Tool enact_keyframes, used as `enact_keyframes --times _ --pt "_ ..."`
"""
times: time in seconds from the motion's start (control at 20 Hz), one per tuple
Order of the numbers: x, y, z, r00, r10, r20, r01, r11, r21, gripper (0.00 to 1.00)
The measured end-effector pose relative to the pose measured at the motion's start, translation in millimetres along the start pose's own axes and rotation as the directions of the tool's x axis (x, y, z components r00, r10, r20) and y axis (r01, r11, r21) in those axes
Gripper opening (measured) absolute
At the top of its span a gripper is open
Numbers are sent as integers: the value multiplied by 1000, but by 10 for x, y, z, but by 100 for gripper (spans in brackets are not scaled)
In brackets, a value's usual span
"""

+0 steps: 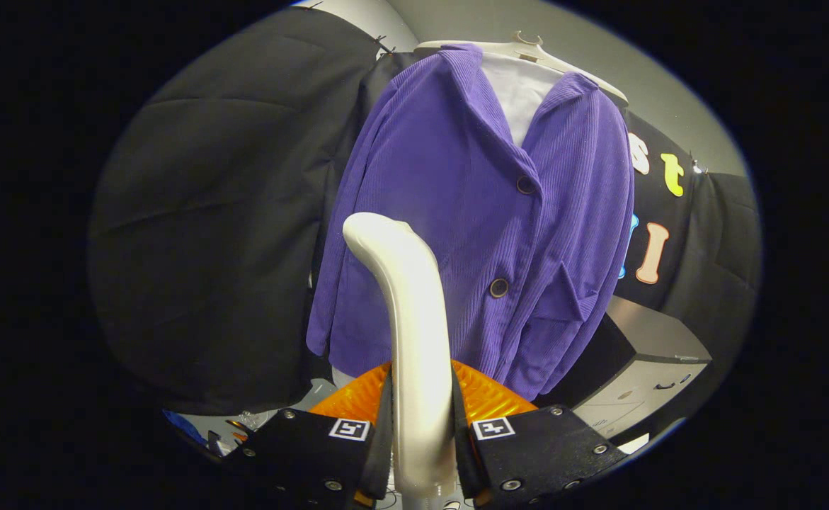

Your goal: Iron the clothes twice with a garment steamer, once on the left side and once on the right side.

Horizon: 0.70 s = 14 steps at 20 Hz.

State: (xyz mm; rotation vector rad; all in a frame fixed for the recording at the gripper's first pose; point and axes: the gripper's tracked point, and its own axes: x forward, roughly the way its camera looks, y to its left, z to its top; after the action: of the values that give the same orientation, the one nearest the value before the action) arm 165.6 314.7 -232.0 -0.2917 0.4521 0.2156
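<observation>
The gripper (421,432) is closed on the steamer (414,340). Both fingers press against the sides of its handle, one on each flank, with no visible gap between finger and handle. The handle is a smooth, glossy white tube, rounded in section. It rises straight up from between the fingers and curves forward at the top into a blunt, rounded head. That head stands in front of the jacket's lower left panel; whether it touches the cloth cannot be told.

The jacket (471,212) is purple, of ribbed cloth with fine vertical cords, like corduroy. It hangs front-on from a pale hanger (527,48) beyond the fingers. Its collar lies open over a white garment (520,92) underneath. Two dark round buttons run down the front closure, the upper button (525,185) near the chest and the lower button (499,287) near the waist. A patch pocket (563,290) with an angled flap sits beside the lower button. The sleeves hang down along both sides. The hem ends just above the fingers.

Behind the handle, low down, sits an orange ribbed surface (485,397), curved and shiny; what it belongs to cannot be told.

Black cloth (209,248) drapes the wall on both sides of the jacket, creased in broad folds. A dark-topped cabinet (641,354) with pale drawer fronts stands close under the jacket's right side. Room is more open on the left.
</observation>
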Motion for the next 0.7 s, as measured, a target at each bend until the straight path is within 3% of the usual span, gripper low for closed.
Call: enact_keyframes --times 0.4,0.7 --pt "-28 -75 -633 988 49 -148 -51 999 -11 38" --pt "-316 -279 -925 954 141 -263 -109 985 130 39"
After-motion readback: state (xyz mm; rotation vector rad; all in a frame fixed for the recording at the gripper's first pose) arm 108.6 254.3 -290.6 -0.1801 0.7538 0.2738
